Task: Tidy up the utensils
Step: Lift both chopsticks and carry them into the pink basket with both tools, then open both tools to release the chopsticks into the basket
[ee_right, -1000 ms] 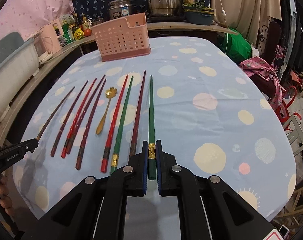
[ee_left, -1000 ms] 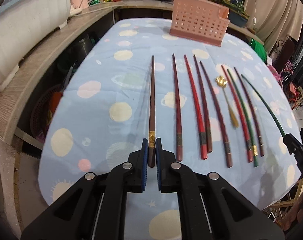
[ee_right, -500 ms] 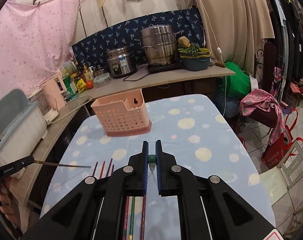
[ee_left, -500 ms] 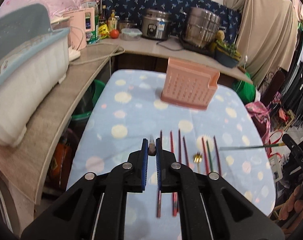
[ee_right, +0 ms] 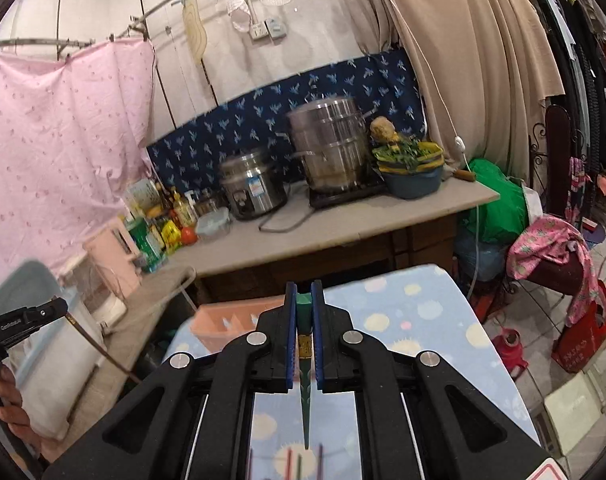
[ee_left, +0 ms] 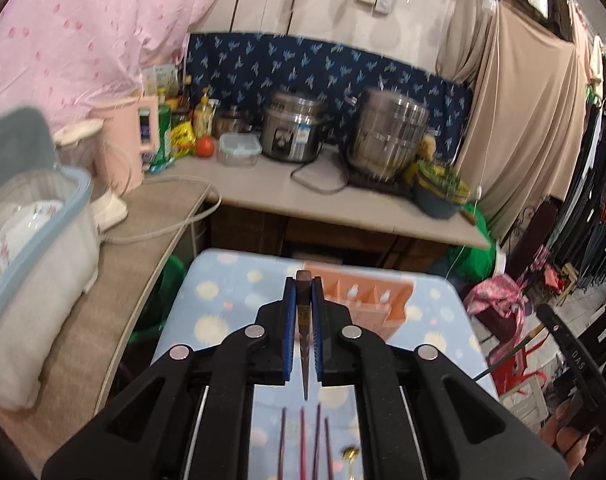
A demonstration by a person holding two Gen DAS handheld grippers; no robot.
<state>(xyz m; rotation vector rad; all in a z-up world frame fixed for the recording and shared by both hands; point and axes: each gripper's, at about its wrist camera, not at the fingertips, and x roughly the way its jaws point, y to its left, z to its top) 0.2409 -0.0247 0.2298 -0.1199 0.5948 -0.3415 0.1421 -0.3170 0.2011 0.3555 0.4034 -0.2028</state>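
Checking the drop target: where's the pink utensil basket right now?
The pink utensil basket stands at the far end of the blue spotted table, just beyond the left claw and below the counter; in the right wrist view it sits left of the right claw.

Both cameras sit just behind their own fingers and look forward along them, held high above the table [ee_left: 231, 280] and tilted up toward the back of the room. The left wrist view faces the counter [ee_left: 343, 208] almost straight — the side shelf with a white tub [ee_left: 35, 264] fills its left part. The right wrist view looks from more to the right, so the counter [ee_right: 343, 232] runs slanted and the clothes rack [ee_right: 583, 80] takes its right edge. Both views share the pink basket [ee_left: 367, 296] [ee_right: 227, 324], the rice cooker [ee_left: 295, 128] [ee_right: 251, 184], the steel steamer pot [ee_left: 391, 132] [ee_right: 331, 144] and the blue cloth [ee_left: 303, 64] [ee_right: 303, 100]. Each view catches the other gripper at its edge — near, but mostly cut off.
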